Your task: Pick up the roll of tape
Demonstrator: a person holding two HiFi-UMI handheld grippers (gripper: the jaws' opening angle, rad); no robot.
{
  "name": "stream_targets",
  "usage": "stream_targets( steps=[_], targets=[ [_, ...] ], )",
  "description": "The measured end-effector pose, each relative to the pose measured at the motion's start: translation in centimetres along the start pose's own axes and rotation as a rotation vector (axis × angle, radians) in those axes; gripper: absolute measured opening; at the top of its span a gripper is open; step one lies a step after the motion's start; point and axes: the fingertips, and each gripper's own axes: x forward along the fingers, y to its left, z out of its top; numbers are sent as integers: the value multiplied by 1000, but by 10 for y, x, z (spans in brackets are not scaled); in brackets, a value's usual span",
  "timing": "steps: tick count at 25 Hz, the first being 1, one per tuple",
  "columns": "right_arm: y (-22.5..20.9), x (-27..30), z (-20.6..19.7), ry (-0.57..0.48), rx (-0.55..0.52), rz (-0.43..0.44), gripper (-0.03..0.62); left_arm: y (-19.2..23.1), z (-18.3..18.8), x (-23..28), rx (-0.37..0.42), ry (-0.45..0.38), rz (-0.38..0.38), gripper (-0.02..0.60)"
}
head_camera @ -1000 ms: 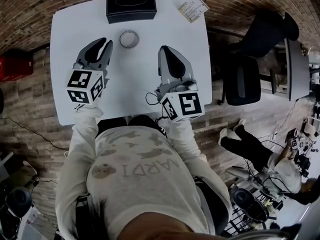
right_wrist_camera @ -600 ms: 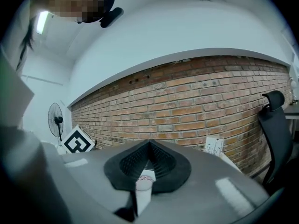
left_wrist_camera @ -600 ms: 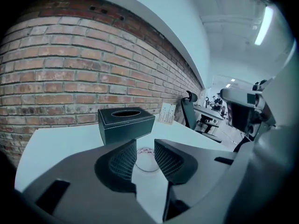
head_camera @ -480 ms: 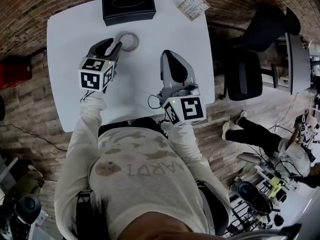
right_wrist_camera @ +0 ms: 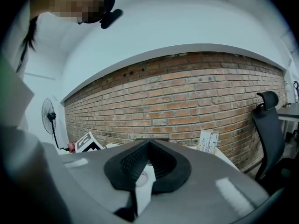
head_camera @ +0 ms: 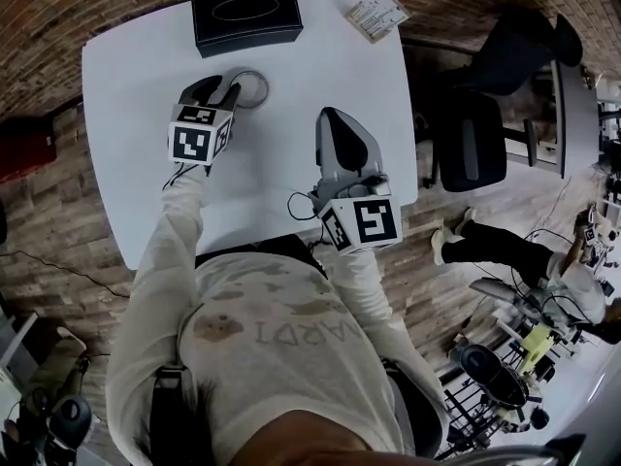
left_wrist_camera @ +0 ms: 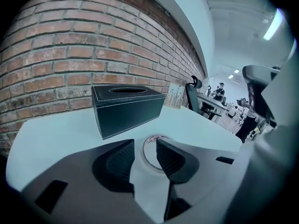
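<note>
— Where is the roll of tape [head_camera: 251, 87] lying?

— It is lying flat on the white tabletop [head_camera: 320, 56], toward the far side, just in front of the black tissue box [head_camera: 245, 16] and apart from it. Nothing is lifting it.

— And the left tongs [head_camera: 227, 91]?

— They are reaching right up to the roll from its left side. In the left gripper view the left tongs [left_wrist_camera: 145, 150] are standing spread. The near part of the roll [left_wrist_camera: 152, 138] is showing in the gap between the two ribbed pads. The right pad is covering part of the ring. Whether either pad is touching the tape, I cannot tell.

— So they are not pinching it?

— No, the pads are standing apart, with the roll's rim between them.

— What is the right hand doing?

— It is holding the right tongs [head_camera: 341, 129] over the middle of the tabletop, well apart from the roll. In the right gripper view the right tongs [right_wrist_camera: 148, 146] are pressed together at the tips, with nothing between them.

— Anything else on the tabletop?

— A printed card [head_camera: 375, 16] is lying at the far right corner. In the left gripper view the tissue box [left_wrist_camera: 126, 107] is sitting before a brick wall [left_wrist_camera: 70, 45], with the card [left_wrist_camera: 174, 96] to its right. A black office chair [head_camera: 475, 144] is standing off the right edge.
</note>
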Motion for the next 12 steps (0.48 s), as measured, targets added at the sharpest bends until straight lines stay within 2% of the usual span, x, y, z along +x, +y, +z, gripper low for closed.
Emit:
stream_targets(
  steps=[12],
  targets=[
    [-11, 11, -17, 51, 10, -41, 11, 5, -18, 41, 32, 102, -3, 137]
  ],
)
